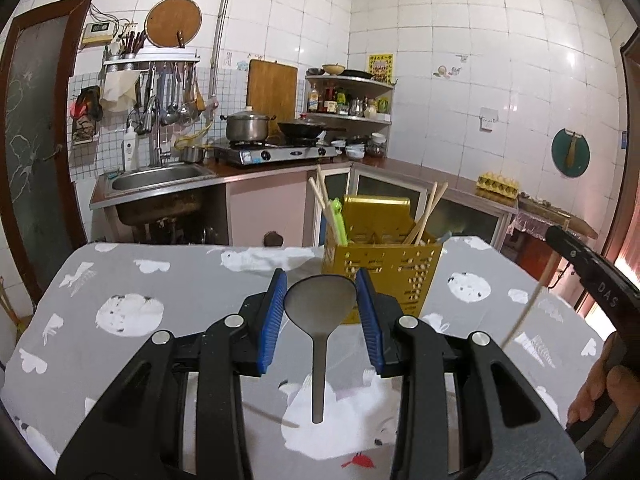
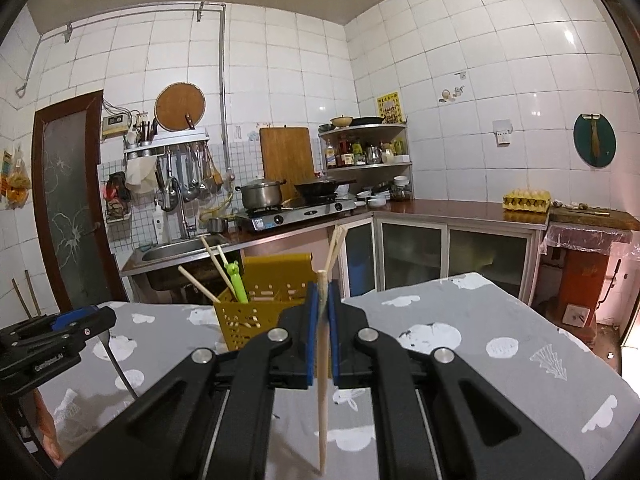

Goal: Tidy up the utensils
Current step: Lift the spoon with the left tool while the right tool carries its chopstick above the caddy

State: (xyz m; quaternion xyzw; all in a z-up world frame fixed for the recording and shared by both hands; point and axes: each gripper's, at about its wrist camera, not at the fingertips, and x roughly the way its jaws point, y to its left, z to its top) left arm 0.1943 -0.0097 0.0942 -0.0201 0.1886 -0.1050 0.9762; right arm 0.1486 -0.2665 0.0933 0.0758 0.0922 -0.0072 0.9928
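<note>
- Two hand-held tongs hang above a table (image 1: 168, 280) draped in a grey printed cloth, each carrying a utensil toward the yellow perforated holder (image 1: 380, 264) at the table's far edge.
- The left gripper (image 1: 321, 294) pinches a metal spoon (image 1: 319, 320) by its bowl, blue pads against either side; the handle dangles toward the cloth.
- The right gripper (image 2: 322, 312) is pressed together on a single pale chopstick (image 2: 322, 380), held upright with its long end hanging below the jaws and a short end above.
- The holder already keeps several chopsticks (image 1: 426, 214) leaning in its right compartment, more chopsticks beside a green utensil (image 1: 338, 220) on its left.
- The step in hand looks like the carry: both utensils are lifted clear and neither is over the holder yet.
- Next, each piece likely needs bringing forward above a compartment, lowering end-first, and releasing only once it is inside the walls.
- The chopstick presumably belongs with the others; which compartment suits the spoon cannot be told.
</note>
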